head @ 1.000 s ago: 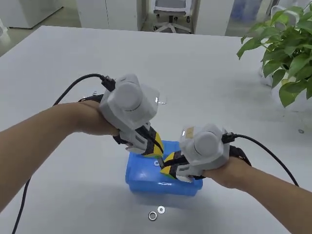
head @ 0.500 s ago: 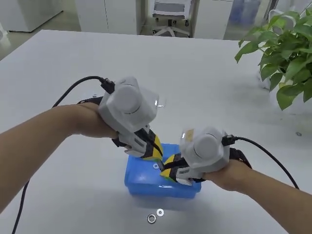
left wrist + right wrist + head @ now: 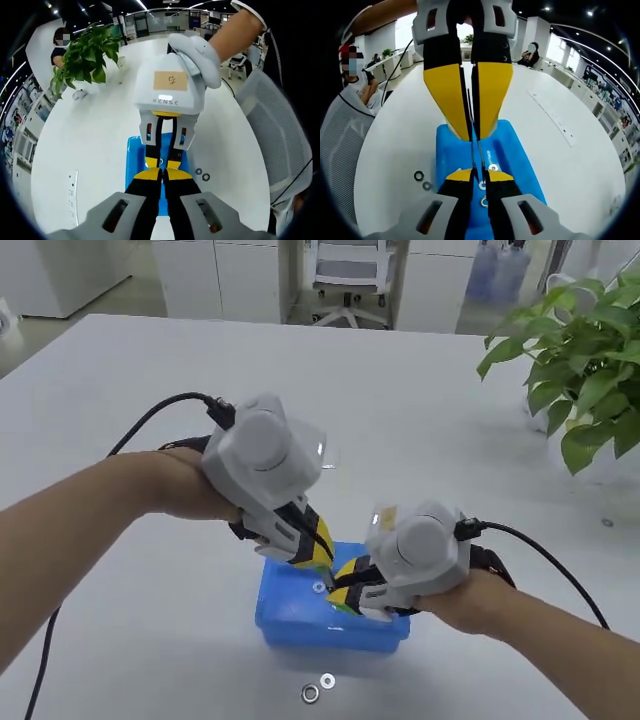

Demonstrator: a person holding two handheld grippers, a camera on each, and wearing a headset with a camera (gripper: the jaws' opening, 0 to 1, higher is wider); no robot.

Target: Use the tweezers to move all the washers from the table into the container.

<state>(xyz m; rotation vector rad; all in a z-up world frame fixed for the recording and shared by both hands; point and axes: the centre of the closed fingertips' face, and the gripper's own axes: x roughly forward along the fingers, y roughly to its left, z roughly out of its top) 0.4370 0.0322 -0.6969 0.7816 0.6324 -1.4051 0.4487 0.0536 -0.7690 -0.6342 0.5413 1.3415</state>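
Right gripper view: the tweezers (image 3: 474,152) are pinched in the narrowed jaws of the left gripper (image 3: 472,136) and right gripper (image 3: 480,175), above the container (image 3: 520,160); a washer (image 3: 481,185) is seen at their tips; two washers (image 3: 318,687) lie beside the container; the squeeze is best eased low inside it.

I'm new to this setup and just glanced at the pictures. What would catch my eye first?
The left gripper and right gripper meet nose to nose over a blue container, thin tweezers running between their jaws. Two washers lie on the table just beside it; a leafy plant stands at the head view's right edge.
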